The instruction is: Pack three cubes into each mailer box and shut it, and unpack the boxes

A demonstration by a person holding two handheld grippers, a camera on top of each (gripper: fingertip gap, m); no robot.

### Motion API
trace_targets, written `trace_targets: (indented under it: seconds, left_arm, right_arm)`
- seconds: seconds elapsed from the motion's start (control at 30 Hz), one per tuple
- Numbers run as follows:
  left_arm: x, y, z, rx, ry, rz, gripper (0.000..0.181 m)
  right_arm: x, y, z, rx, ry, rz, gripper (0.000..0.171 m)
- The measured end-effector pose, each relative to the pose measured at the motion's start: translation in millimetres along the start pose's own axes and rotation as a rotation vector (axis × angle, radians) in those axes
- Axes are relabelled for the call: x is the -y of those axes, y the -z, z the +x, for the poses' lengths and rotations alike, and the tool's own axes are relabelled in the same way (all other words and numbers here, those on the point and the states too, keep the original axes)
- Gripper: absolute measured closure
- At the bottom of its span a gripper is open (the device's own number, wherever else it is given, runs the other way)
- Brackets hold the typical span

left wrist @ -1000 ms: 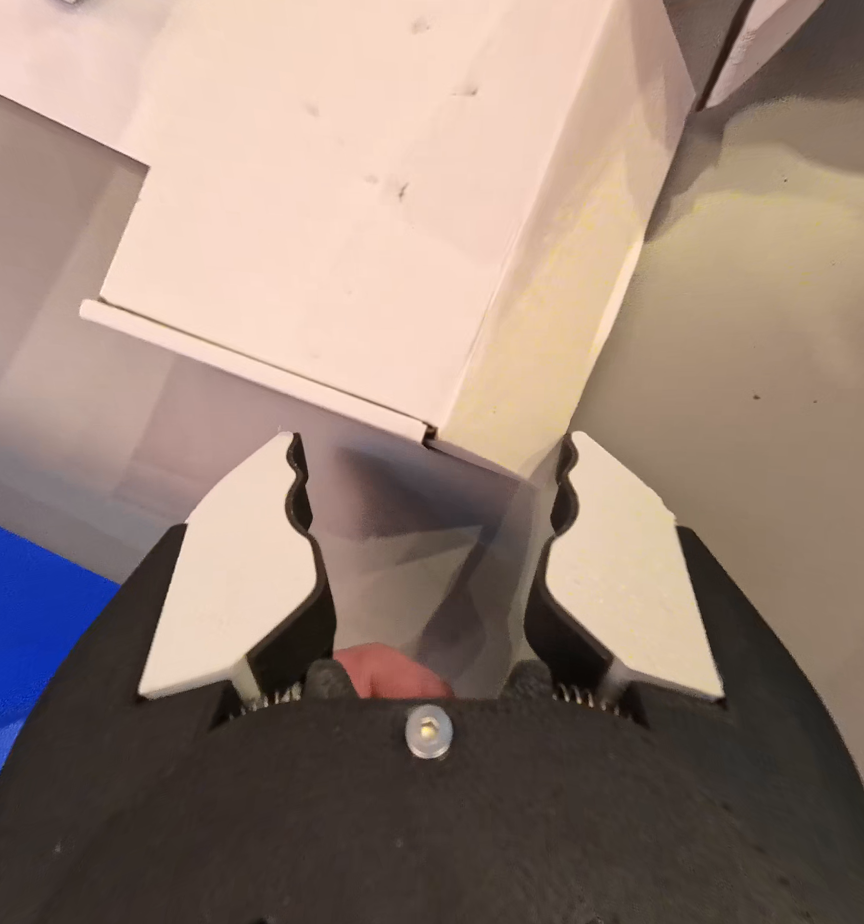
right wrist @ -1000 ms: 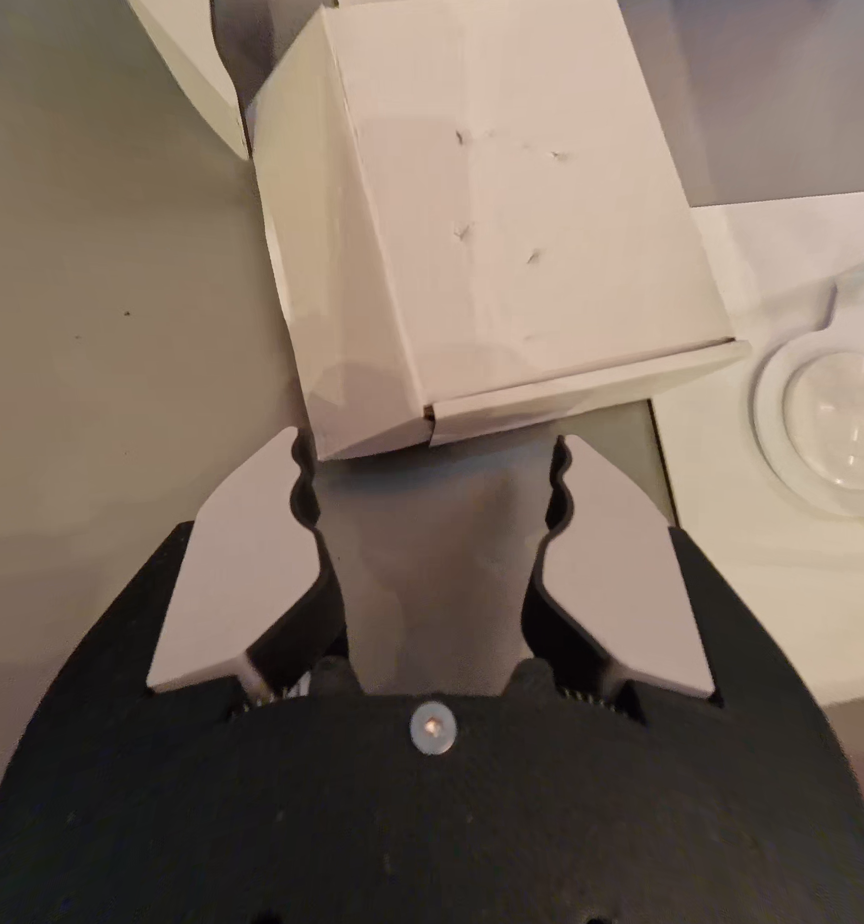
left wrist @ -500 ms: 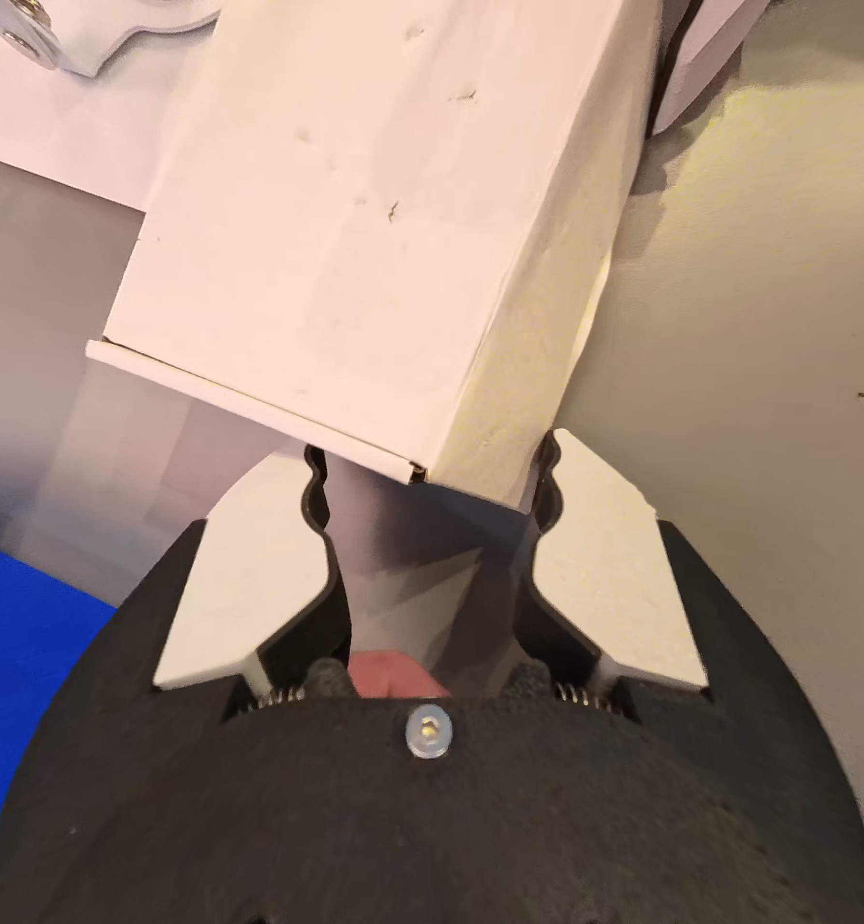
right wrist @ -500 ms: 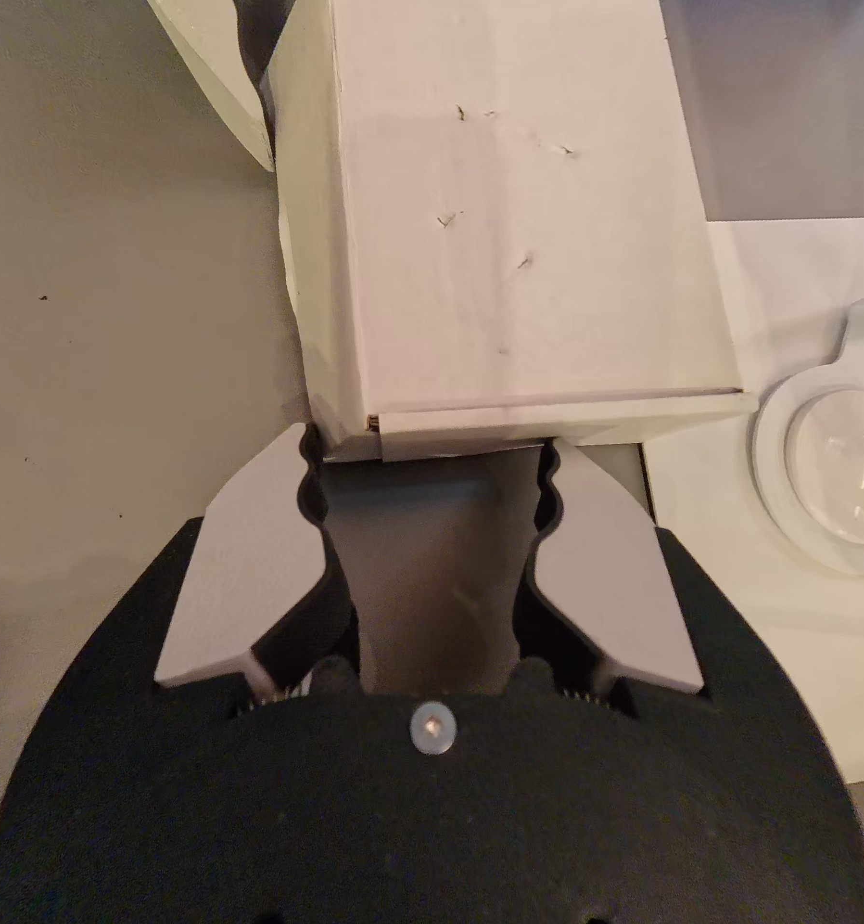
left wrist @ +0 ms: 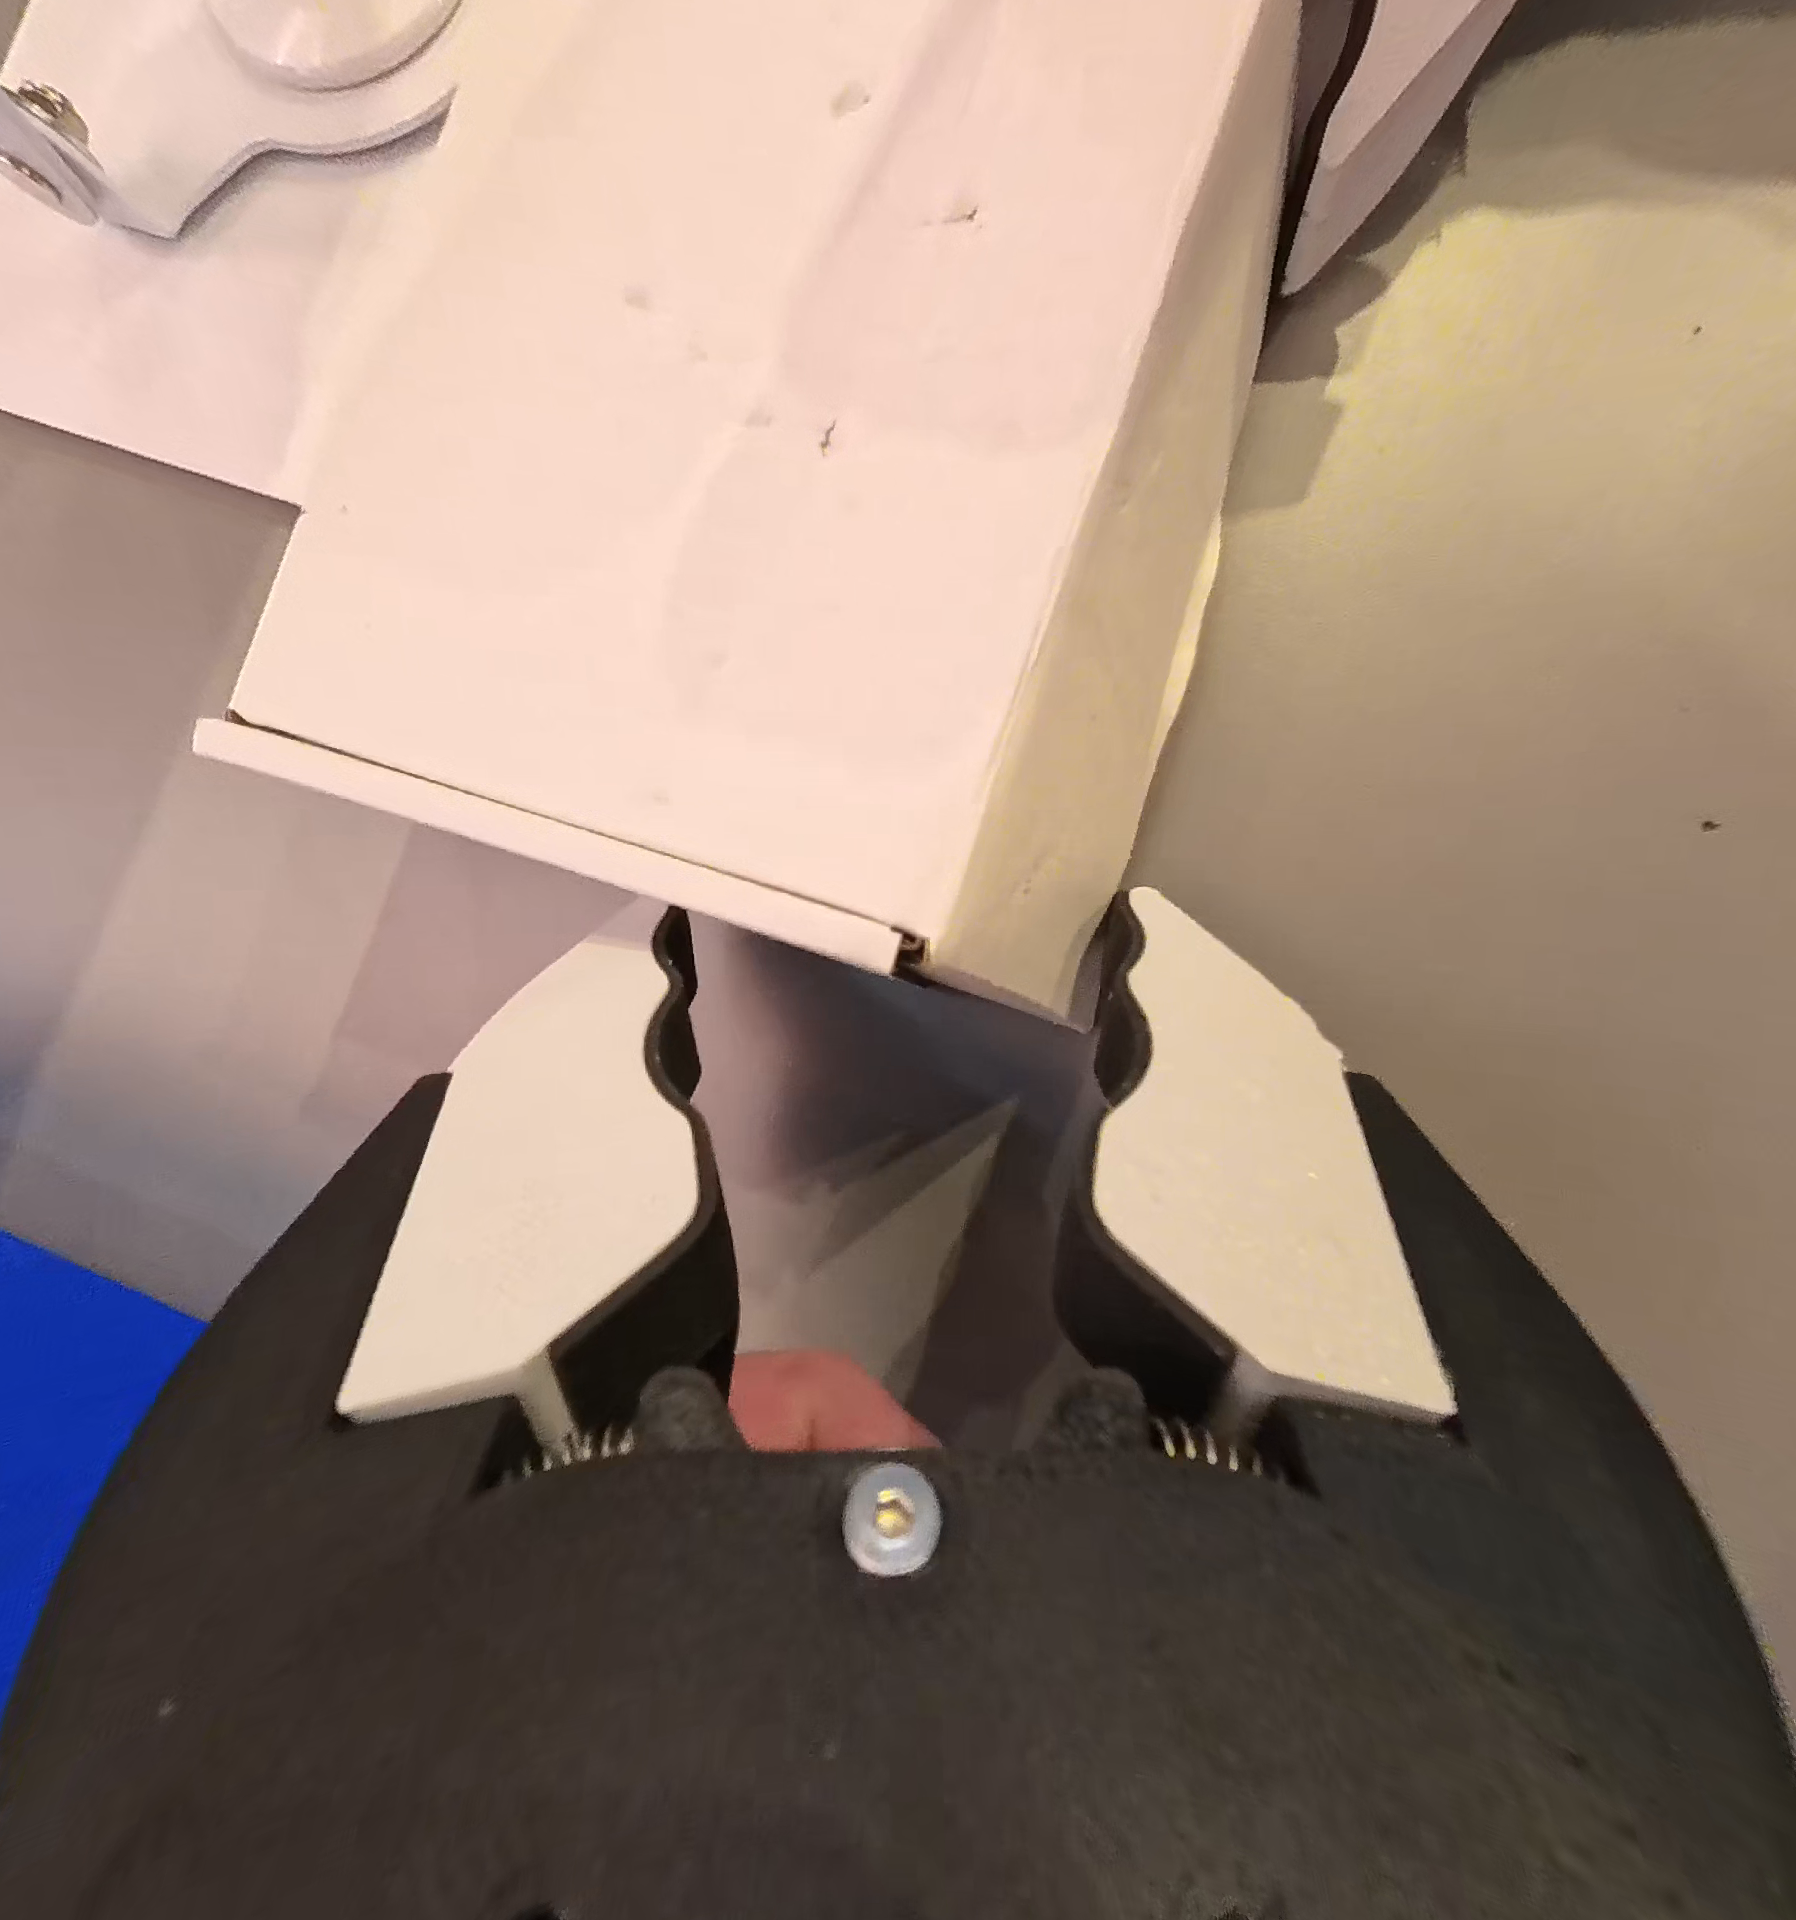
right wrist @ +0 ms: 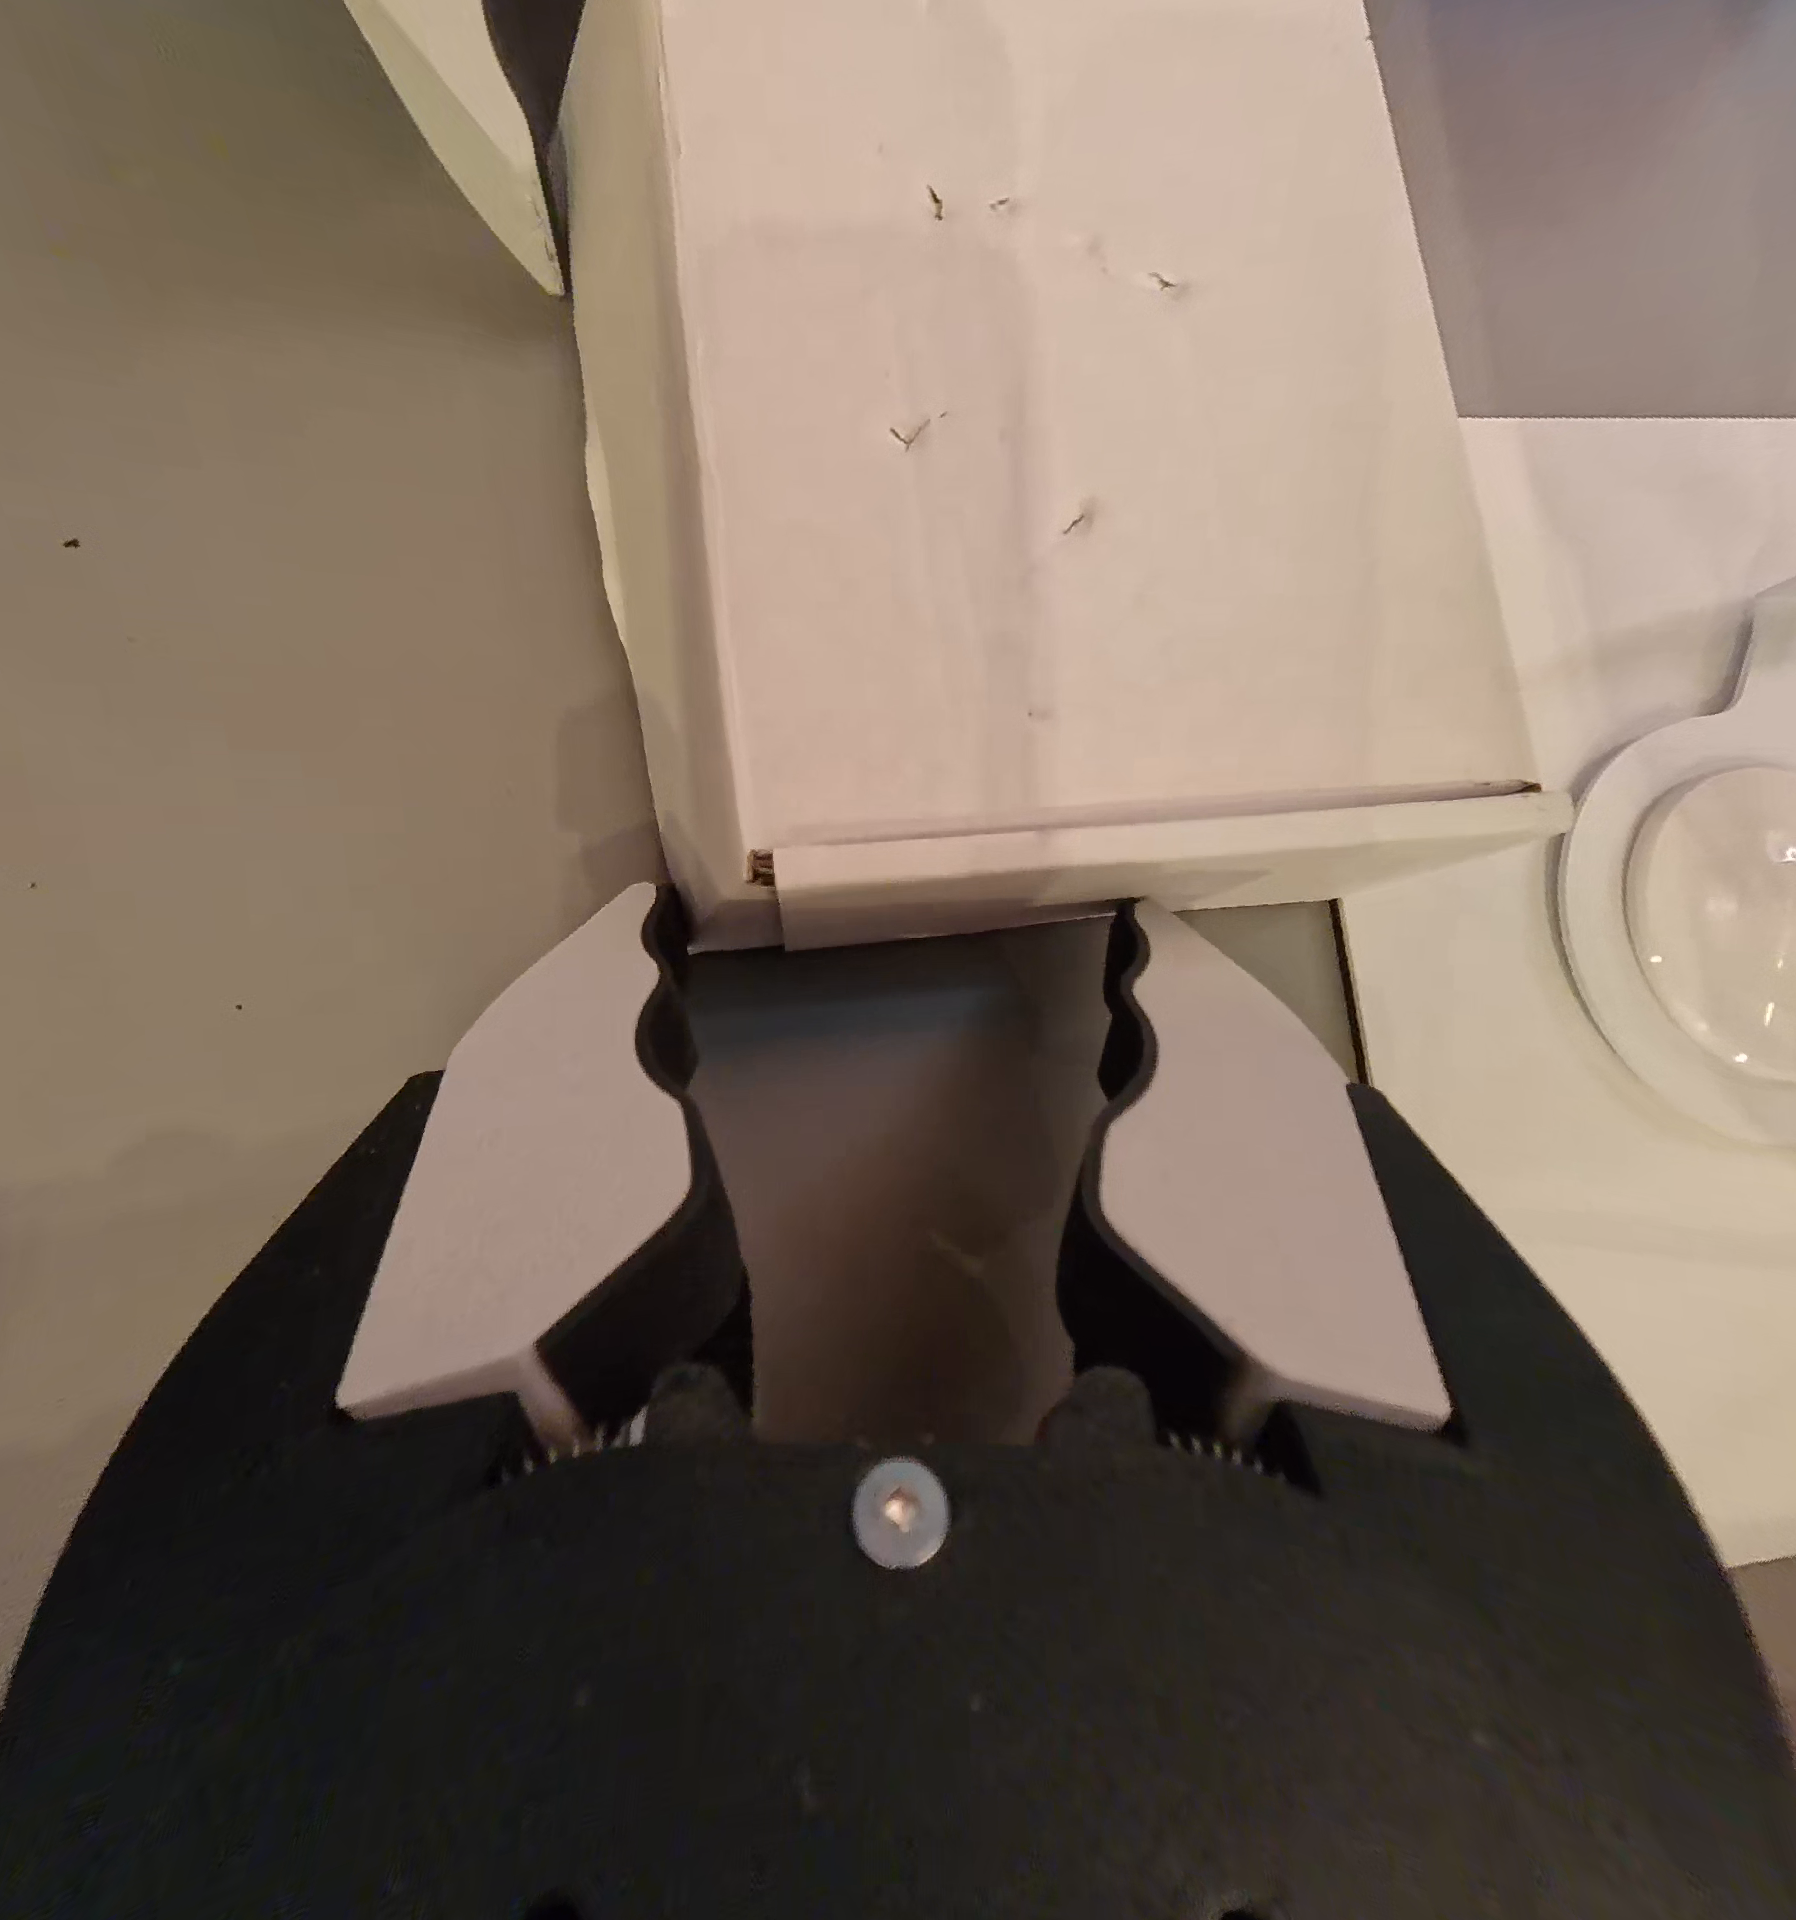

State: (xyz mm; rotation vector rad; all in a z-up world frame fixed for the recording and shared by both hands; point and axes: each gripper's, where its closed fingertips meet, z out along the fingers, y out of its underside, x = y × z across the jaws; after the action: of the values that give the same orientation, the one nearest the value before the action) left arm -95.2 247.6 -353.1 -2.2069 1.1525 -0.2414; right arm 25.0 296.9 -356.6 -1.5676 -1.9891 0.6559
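Note:
A shut white mailer box point(left wrist: 717, 468) with small dents on its lid fills the upper left wrist view. My left gripper point(left wrist: 899, 920) is open, and its fingertips straddle the box's near right corner under the front flap. In the right wrist view a similar dented white box point(right wrist: 1060, 468) lies ahead. My right gripper point(right wrist: 894, 912) is open, with its fingertips at the near left corner below the front flap. I cannot tell whether both views show one box. No cubes are in view.
The boxes rest on a grey table point(left wrist: 1548, 727). A white base plate with a round clear dome point(right wrist: 1756, 914) lies to the right, and shows at top left in the left wrist view point(left wrist: 146, 260). Another white box part point(left wrist: 1393, 125) lies behind. Blue material point(left wrist: 21, 1403) is at lower left.
Both grippers have moved forward until their tips reach the near corners of the box. Both pairs of jaws have narrowed somewhat but remain open.

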Motion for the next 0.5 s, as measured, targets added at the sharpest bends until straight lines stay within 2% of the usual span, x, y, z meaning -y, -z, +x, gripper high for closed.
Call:
trace_targets:
  seconds: [0.03,0.27,0.5]
  left_arm:
    - [0.0,-0.3,-0.6,0.004,-0.006,-0.003,0.107]
    - [3.1,-5.5,-13.6,0.088,-0.021,0.006,0.122]
    - [1.2,-4.8,-12.0,0.079,-0.025,-0.005,0.122]
  right_arm:
    - [-0.5,-0.4,-0.7,0.008,-0.006,-0.002,0.100]
    - [-2.2,-0.1,1.8,0.009,-0.012,-0.010,0.119]
    - [-2.9,1.2,2.3,-0.017,-0.034,-0.023,0.121]
